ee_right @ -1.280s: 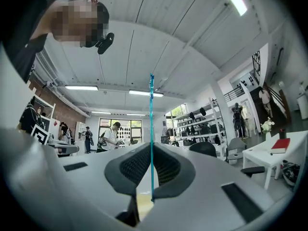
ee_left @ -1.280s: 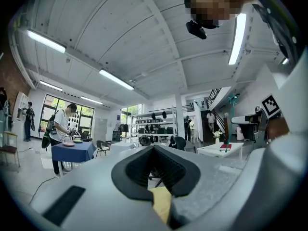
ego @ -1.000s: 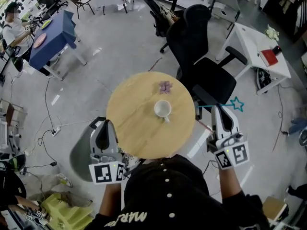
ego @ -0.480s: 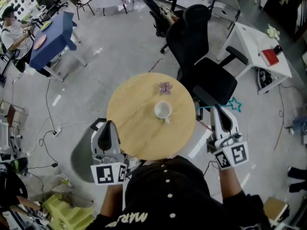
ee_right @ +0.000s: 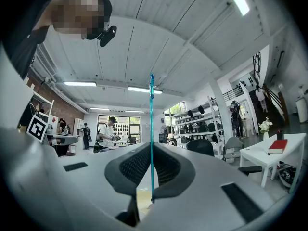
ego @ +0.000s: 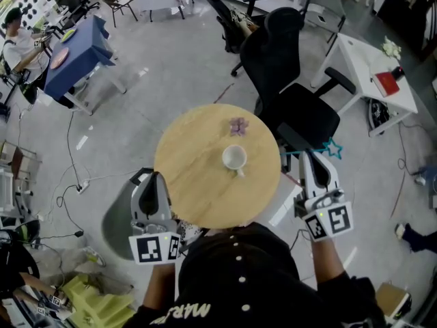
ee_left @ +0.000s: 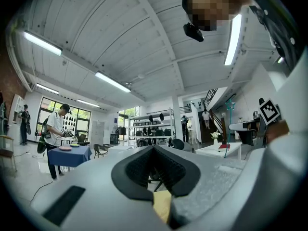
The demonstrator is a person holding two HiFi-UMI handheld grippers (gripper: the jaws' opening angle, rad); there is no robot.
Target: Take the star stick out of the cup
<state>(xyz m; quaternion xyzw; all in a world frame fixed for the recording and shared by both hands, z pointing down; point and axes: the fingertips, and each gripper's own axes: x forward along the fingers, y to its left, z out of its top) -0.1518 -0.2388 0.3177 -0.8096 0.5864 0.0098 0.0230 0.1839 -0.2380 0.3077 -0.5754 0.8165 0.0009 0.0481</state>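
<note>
On the round wooden table (ego: pixel 198 183) stands a white cup (ego: pixel 234 157) with nothing in it. The teal star stick (ego: pixel 333 148) is out of the cup, off the table's right edge. My right gripper (ego: pixel 315 157) is shut on its thin shaft. In the right gripper view the star stick (ee_right: pixel 151 129) stands upright, pinched between the two dark pads of the right gripper (ee_right: pixel 151 177). My left gripper (ego: pixel 151 181) hovers at the table's near left edge. In the left gripper view, the left gripper (ee_left: pixel 154 153) has its pads together with nothing between them.
A small purple object (ego: pixel 237 124) lies on the table beyond the cup. A black office chair (ego: pixel 290 80) stands close behind the table at the right. Farther right, a red book (ego: pixel 385 82) lies on a white desk (ego: pixel 362 57). At the far left is a blue table (ego: pixel 72 53). Cables cross the floor.
Both grippers, the stick and the cup stay where they were. Only a passer-by at the picture's right edge has moved.
</note>
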